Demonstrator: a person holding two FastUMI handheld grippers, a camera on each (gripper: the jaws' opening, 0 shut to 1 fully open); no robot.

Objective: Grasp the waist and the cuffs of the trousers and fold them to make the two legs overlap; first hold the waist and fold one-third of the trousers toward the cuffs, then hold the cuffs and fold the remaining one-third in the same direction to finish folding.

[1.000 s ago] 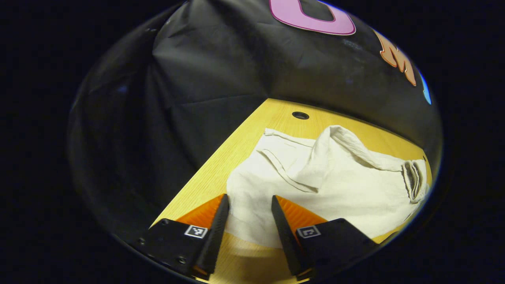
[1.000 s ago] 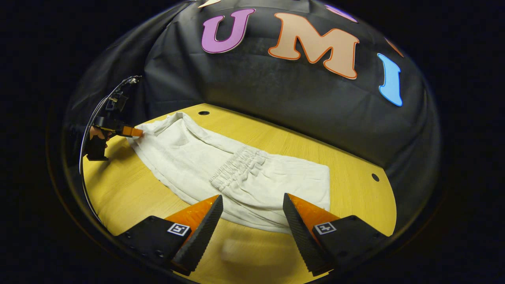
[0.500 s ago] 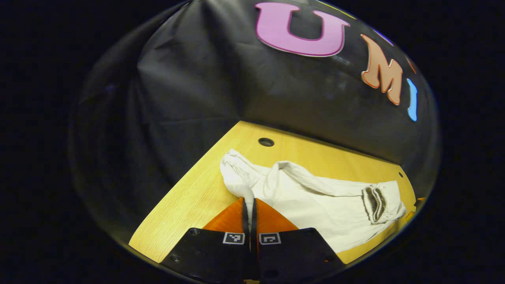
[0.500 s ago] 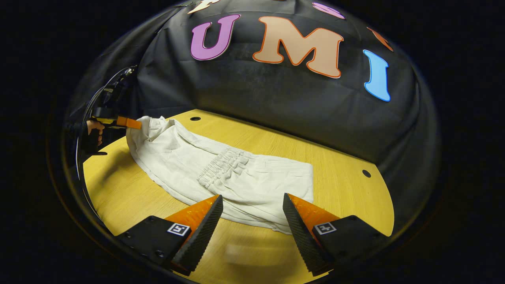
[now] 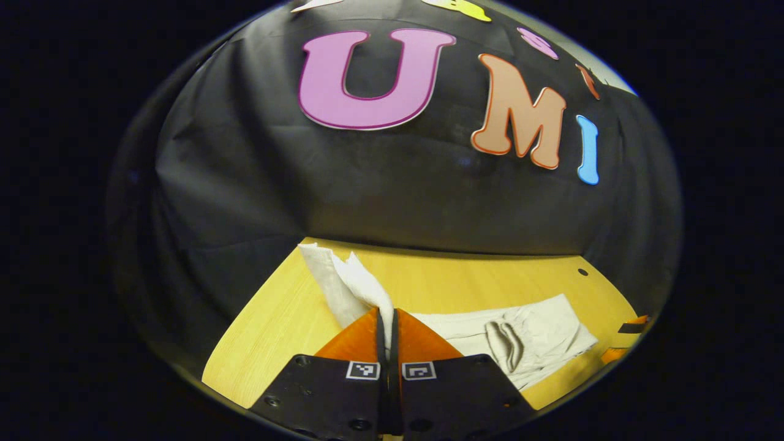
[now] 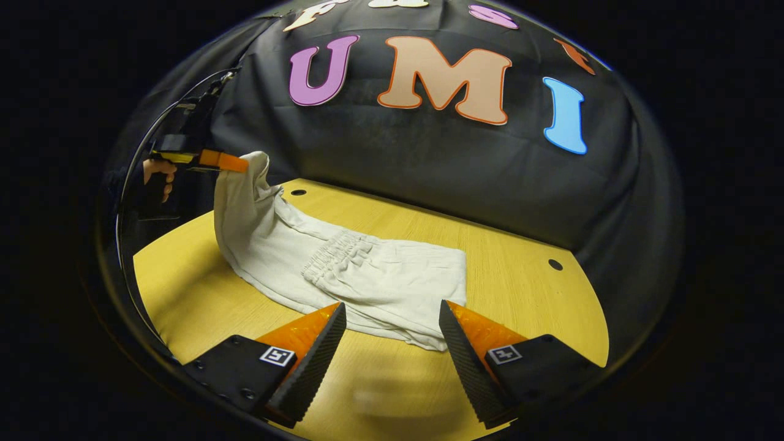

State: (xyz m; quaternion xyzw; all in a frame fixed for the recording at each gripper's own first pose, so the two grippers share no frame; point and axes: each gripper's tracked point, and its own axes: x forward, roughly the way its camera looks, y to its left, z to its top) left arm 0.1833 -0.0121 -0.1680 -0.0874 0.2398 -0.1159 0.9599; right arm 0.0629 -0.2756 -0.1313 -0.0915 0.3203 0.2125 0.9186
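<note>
right gripper view has the pale trousers (image 6: 367,282) limp and light across the counter (image 6: 520,288), cuff end pinched up by the left gripper (image 6: 242,164), right gripper (image 6: 392,331) fingers wide near the hem, so grip edges.

Dim booth, overhead light bright on the wooden table (image 6: 520,257), soft shadows under the trousers (image 6: 367,275), strong fisheye bending at edges, sharp focus
</note>
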